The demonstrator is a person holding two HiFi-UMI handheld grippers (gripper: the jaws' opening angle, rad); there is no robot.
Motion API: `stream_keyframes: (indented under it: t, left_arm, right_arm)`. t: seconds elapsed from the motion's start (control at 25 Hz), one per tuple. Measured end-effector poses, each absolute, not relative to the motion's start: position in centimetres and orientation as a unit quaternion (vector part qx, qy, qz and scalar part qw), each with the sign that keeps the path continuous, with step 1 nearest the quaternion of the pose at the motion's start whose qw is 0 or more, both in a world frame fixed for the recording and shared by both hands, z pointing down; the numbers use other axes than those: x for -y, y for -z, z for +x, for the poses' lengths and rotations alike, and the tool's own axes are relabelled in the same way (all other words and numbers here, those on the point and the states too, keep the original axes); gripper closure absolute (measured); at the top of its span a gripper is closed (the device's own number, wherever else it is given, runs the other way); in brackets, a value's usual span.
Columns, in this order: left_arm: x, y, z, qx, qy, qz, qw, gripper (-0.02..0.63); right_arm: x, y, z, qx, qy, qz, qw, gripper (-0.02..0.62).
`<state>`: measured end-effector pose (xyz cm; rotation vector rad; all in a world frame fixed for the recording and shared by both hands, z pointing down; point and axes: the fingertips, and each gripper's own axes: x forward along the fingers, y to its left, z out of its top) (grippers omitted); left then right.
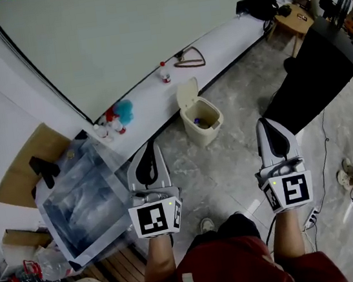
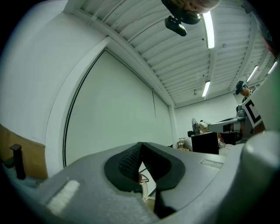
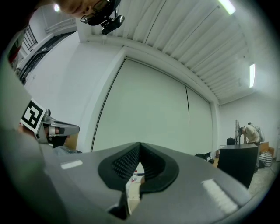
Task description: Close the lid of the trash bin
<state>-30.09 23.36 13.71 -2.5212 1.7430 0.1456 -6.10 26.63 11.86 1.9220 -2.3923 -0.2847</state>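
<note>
Nearest to us, we hold the left hand-held gripper [image 1: 149,148] and the right hand-held gripper [image 1: 267,124] out in front, side by side and well apart, both pointing roughly level. In the left gripper view the dark pads [image 2: 127,161] are pressed together at their tips with nothing between them. The right gripper view shows the same: its pads [image 3: 124,162] meet at the tip and hold nothing.

Beyond the two tools lies the grey marbled floor [image 1: 231,162]. On it, ahead of us and between the lines of the two grippers, stands the cream trash bin [image 1: 206,128], well clear of both. Its lid [image 1: 187,94] stands upright at the back edge, so the bin is open, and something small and dark lies inside.

Just behind the bin a long white surface [image 1: 151,101] runs along the wall. It carries a red-capped bottle [image 1: 164,72] and a triangular hanger [image 1: 190,58]. Further right a black desk [image 1: 314,78] juts out.
</note>
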Motion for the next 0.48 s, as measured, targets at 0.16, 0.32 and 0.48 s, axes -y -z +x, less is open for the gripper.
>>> stream_keyframes:
  t: [0.16, 0.32, 0.48]
  left_arm:
    - [-21.6, -14.0, -29.0, -0.56, -0.046, -0.826, 0.039, 0.607]
    - [-19.5, -14.3, -27.7, -0.559, -0.041, -0.827, 0.046, 0.607]
    - [-16.5, -14.2, -26.3, -0.563, -0.034, -0.824, 0.049, 0.607]
  right_arm:
    - [-25.1, -12.1, -4.9, 0.77, 0.09, 0.631, 0.022, 0.595]
    - [-22.7, -12.8, -3.8, 0.771, 0.088, 0.63, 0.014, 0.595]
    - [-19.4, -13.1, -2.4, 0.775, 0.083, 0.626, 0.007, 0.595]
